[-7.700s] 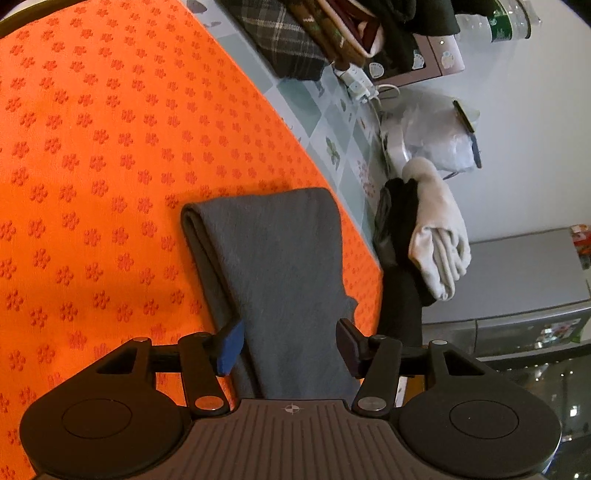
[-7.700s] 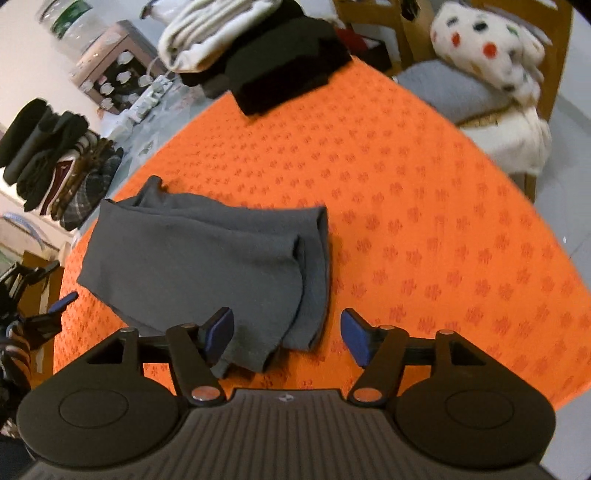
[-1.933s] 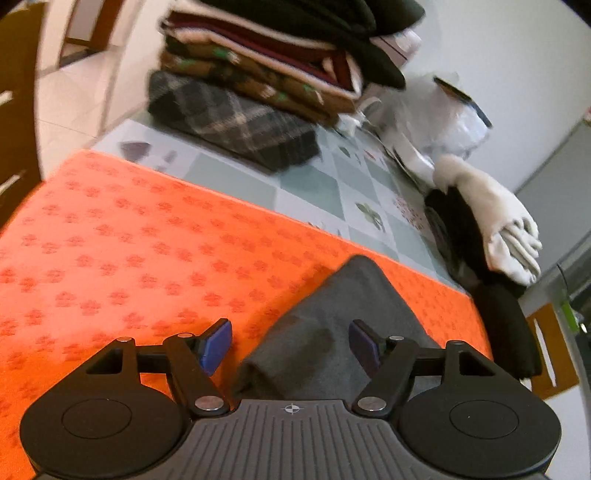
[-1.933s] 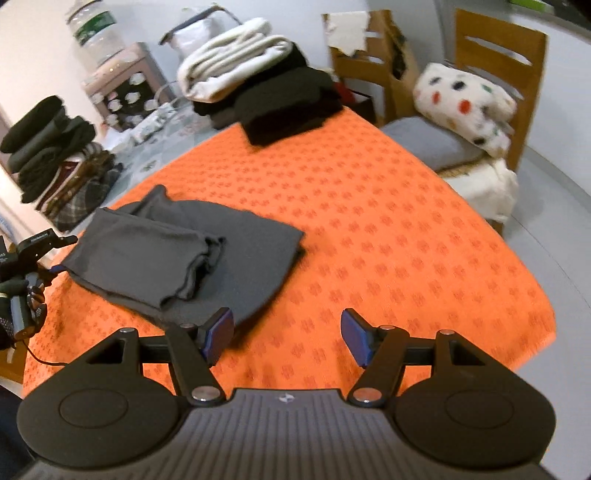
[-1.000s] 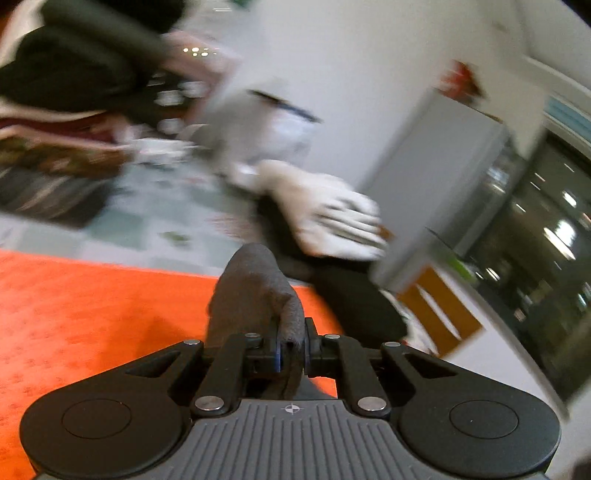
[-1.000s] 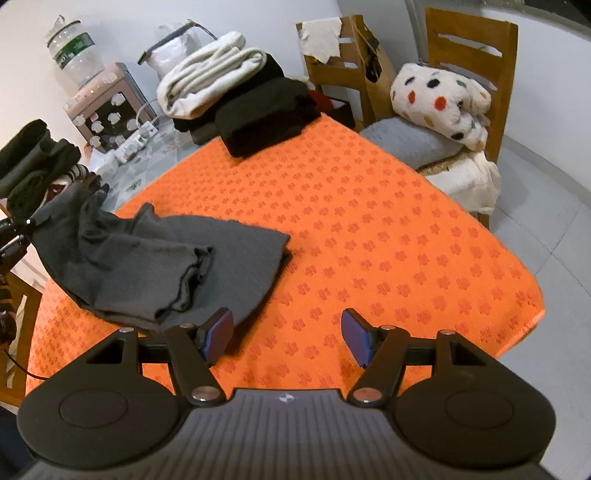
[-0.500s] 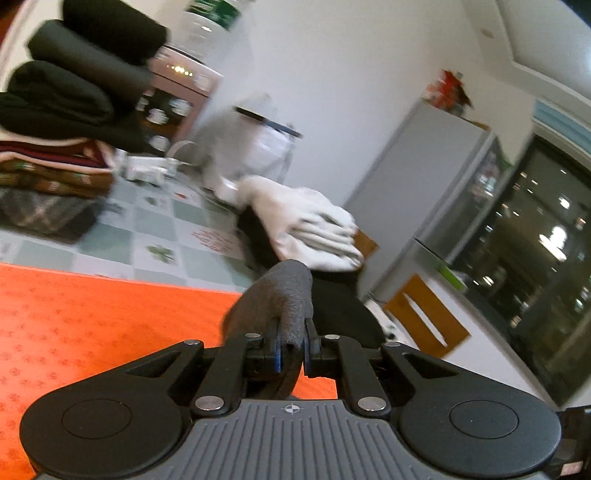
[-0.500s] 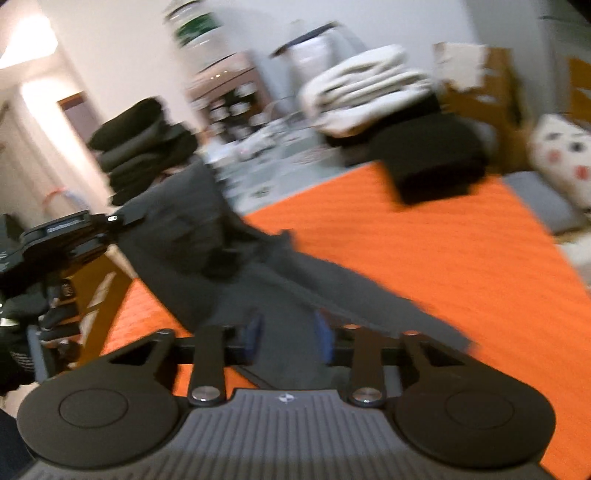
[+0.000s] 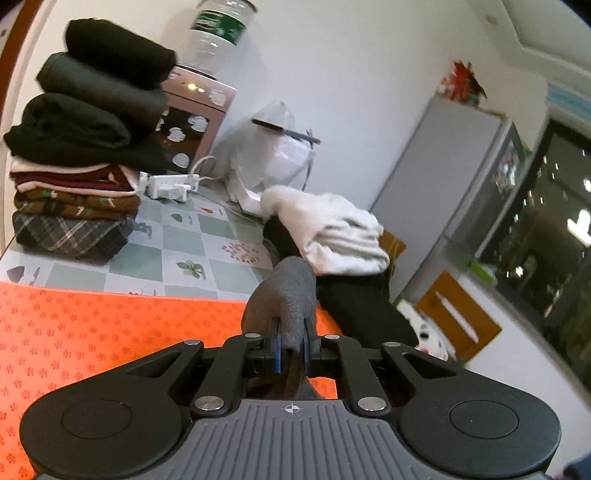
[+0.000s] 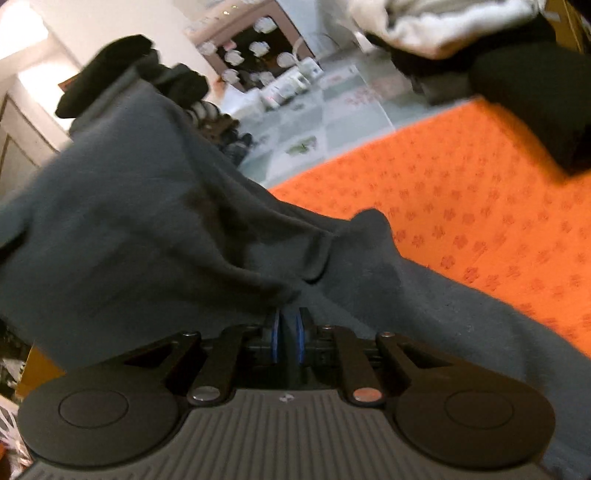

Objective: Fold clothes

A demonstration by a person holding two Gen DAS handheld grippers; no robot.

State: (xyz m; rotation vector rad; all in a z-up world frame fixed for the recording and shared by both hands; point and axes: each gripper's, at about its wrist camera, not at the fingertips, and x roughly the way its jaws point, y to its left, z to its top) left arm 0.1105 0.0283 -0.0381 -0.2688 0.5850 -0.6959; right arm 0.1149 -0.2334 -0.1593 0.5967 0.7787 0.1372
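The left tool (image 9: pixel 290 349) is clamped on a bunched ridge of the grey garment (image 9: pixel 284 295), a soft matte knit. The right tool (image 10: pixel 287 338) pinches another fold of it (image 10: pixel 155 229), raised above the orange flower-print cloth (image 10: pixel 480 206) on the worktop (this view is blurred). Beyond the cloth lie checked tiles (image 9: pixel 184 243), a stack of folded clothes (image 9: pixel 81 147) and a cream-and-black pile (image 9: pixel 332 229). The garment's lower edge is hidden behind the tools.

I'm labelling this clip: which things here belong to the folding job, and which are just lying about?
In the job:
grey garment
left claw, shut on it
right claw, shut on it
orange cloth

Lying about:
folded stack
white bundle
black pile
water bottle
power strip
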